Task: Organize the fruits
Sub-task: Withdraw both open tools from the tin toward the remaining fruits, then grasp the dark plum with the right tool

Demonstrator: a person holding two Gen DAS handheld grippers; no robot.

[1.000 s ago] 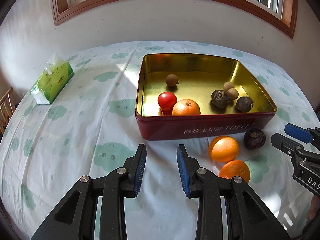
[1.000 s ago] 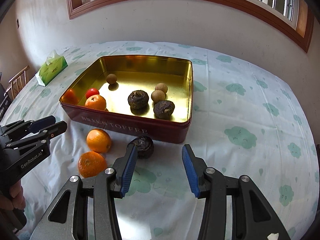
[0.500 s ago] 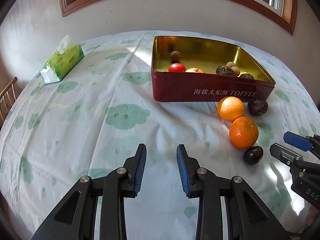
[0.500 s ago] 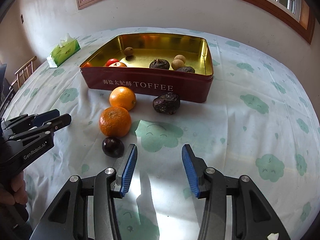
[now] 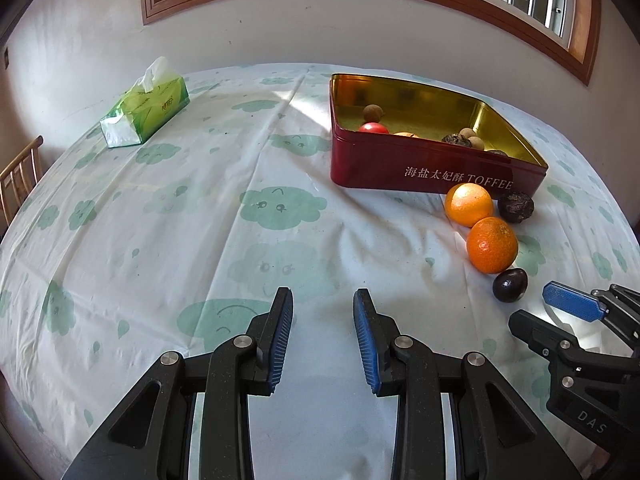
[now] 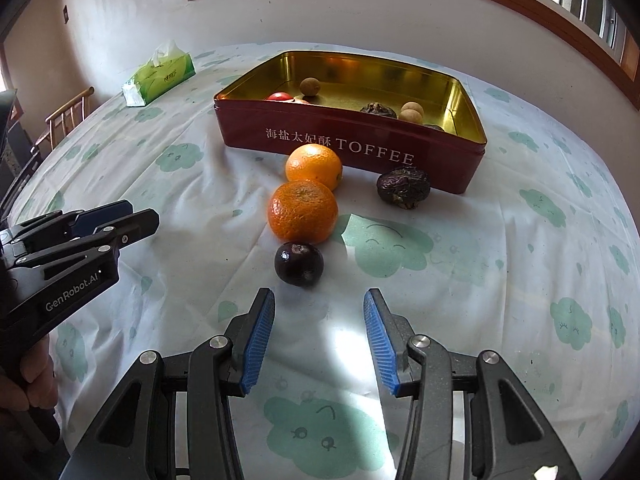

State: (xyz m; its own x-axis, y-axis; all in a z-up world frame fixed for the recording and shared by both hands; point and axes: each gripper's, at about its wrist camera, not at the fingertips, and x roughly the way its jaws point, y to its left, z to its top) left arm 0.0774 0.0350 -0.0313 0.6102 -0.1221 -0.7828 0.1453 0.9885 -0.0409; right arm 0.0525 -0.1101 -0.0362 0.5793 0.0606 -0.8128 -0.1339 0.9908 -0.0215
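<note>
Fruits are found partly sorted: several are already inside the toffee tin (image 6: 352,148), four are left outside on the tablecloth (image 6: 500,248)

Task judged roughly half done; the four loose pieces remain to be placed

Tin: red outside, gold inside, no lid seen, set toward the far side of the cloth. Contents, largest first, as far as the near wall allows:
- orange fruit, only its top seen (image 5: 405,134)
- dark wrinkled fruit (image 6: 378,110); a second dark one is barely seen at the right wall
- red tomato-like fruit (image 6: 279,96)
- three small tan round fruits: a pair (image 6: 412,112), one alone further back (image 6: 310,86)

Outside, in front of the tin:
- near orange (image 6: 303,212), touching the far orange (image 6: 314,167)
- dark wrinkled fruit (image 6: 404,187), just beside the tin wall
- small dark plum-like fruit (image 6: 298,263), close to the near orange

Right gripper (image 6: 319,336): jaws parted, nothing between them, plum-like fruit just ahead
Left gripper (image 5: 323,336): jaws apart by a narrow gap, nothing held, over bare cloth, well apart from the fruit
</note>
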